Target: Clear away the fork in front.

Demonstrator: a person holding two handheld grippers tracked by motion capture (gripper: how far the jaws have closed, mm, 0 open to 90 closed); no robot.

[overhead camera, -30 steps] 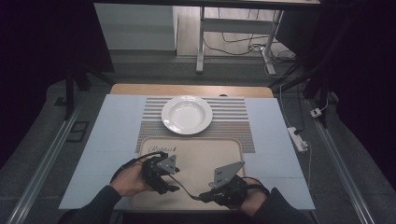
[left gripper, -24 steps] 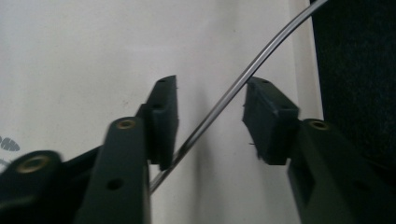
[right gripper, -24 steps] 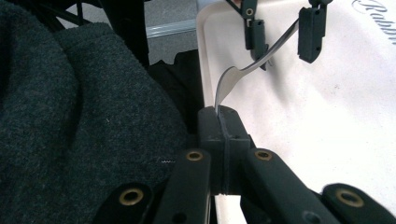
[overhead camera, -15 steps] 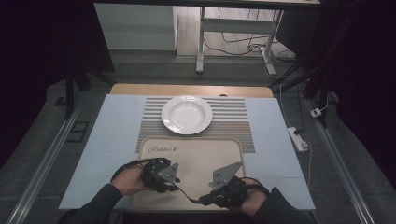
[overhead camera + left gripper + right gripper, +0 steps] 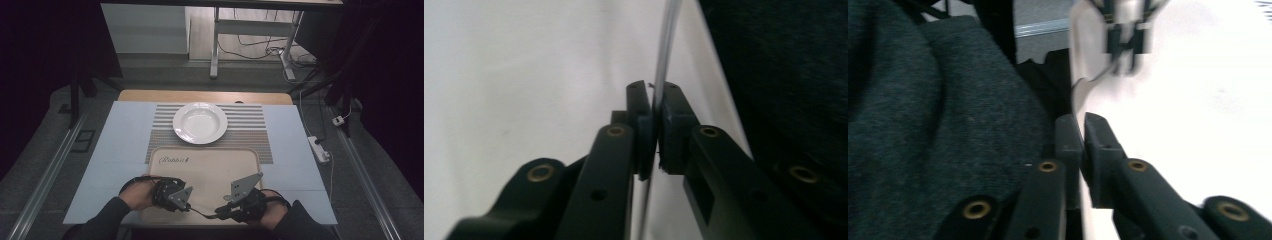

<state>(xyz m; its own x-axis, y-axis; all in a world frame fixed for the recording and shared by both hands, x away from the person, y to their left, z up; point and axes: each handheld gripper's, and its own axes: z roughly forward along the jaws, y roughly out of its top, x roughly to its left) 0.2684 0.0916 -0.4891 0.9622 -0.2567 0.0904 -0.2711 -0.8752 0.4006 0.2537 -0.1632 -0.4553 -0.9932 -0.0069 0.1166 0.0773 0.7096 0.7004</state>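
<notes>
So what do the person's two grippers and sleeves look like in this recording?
Both grippers, left gripper and right gripper, are black, each topped by a grey three-cornered plate. A black cable runs between them. In the gripper views the jaws are matte black bars with brass-coloured rivets. The person wears dark sleeves; the right gripper view shows dark grey knit fabric.

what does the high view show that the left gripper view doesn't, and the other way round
The high view shows the whole layout: the white plate on the striped mat, the pale blue table cover, both hands, and the right gripper at the near edge of the tray.

The left gripper view shows the close-up grip: its own two black jaws pressed on the tray's thin rim, which runs edge-on between them.

Both show the left gripper and the tray's pale surface.
</notes>
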